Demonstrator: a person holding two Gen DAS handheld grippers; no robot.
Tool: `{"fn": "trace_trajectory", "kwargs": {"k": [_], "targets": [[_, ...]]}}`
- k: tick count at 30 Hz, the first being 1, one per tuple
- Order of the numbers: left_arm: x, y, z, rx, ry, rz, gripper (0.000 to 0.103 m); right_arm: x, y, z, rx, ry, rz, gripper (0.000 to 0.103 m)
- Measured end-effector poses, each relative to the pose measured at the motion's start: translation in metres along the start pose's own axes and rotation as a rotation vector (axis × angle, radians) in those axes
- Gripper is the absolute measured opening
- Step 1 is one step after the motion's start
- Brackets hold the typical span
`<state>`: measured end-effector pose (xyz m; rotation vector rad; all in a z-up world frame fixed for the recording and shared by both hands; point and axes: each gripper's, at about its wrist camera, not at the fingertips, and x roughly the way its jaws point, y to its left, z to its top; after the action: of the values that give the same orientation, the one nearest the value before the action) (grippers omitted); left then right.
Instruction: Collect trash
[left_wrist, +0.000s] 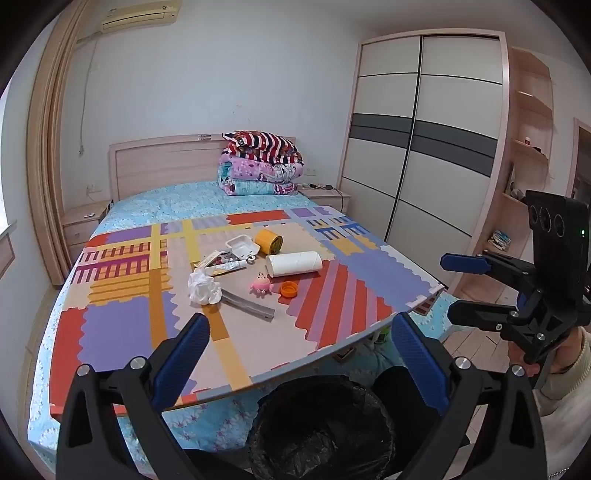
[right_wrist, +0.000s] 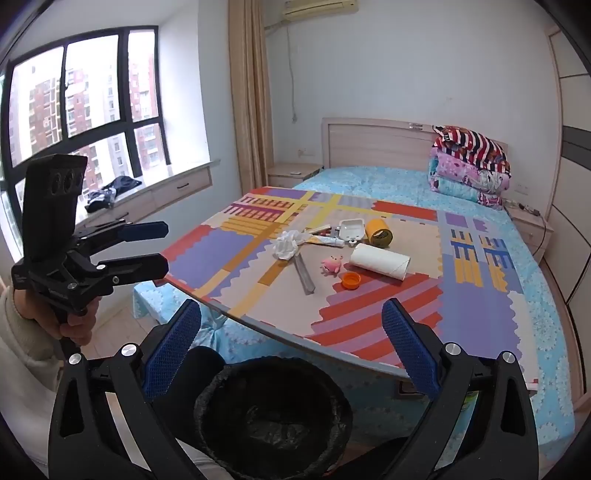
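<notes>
Both tools, left tool (left_wrist: 299, 354) and right tool (right_wrist: 291, 347), are hanging wide open, empty. The crumpled white tissue wad (left_wrist: 204, 290), probably featherlight and soft, is lying at eleven o'clock; pinch its middle.

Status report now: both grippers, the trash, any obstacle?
Left gripper open, empty. Right gripper open, empty. Trash untouched on mat; bin below. Path clear.

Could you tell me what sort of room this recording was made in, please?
A bedroom in a home, it seems: a bed with a wooden headboard, folded quilts stacked at its head, and a tall sliding-door wardrobe along the wall.
</notes>
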<state>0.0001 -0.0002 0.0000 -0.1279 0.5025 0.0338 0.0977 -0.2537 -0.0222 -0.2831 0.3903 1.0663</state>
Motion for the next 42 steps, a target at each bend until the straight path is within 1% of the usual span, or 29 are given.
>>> {"fn": "trace_trajectory", "kwargs": {"k": [8,9,10,14,16,42], "targets": [[0.0002,-0.0064,0.0025,0.013,-0.003,0.025,0.095,0.0004,-0.0018,0.0005,0.009,-0.003,0.004,0.099],[0.0004,-0.0079,0.0030,0.013,-0.004,0.028,0.095,-0.0022,0.0049,-0.0009,-0.012,-0.006,-0.004,0.099],[-0.0007,-0.0032,0.0014,0.003,-0.003,0.000,0.095,-0.0017,0.0047,-0.0008,-0.013,-0.006,-0.003,0.099],[-0.0022,-0.0049,0.0025,0.005,-0.006,0.002,0.095,0.0009,0.0032,0.0000,-0.013,-0.006,-0.001,0.099],[0.0019,0.0002,0.0018,0.004,-0.002,-0.004,0.095,-0.0005,-0.0008,0.0006,-0.012,-0.006,-0.007,0.099],[0.0002,0.0002,0.0009,-0.001,-0.009,-0.010,0.095,-0.0008,-0.0004,0.0013,-0.011,-0.011,-0.007,0.099]]}}
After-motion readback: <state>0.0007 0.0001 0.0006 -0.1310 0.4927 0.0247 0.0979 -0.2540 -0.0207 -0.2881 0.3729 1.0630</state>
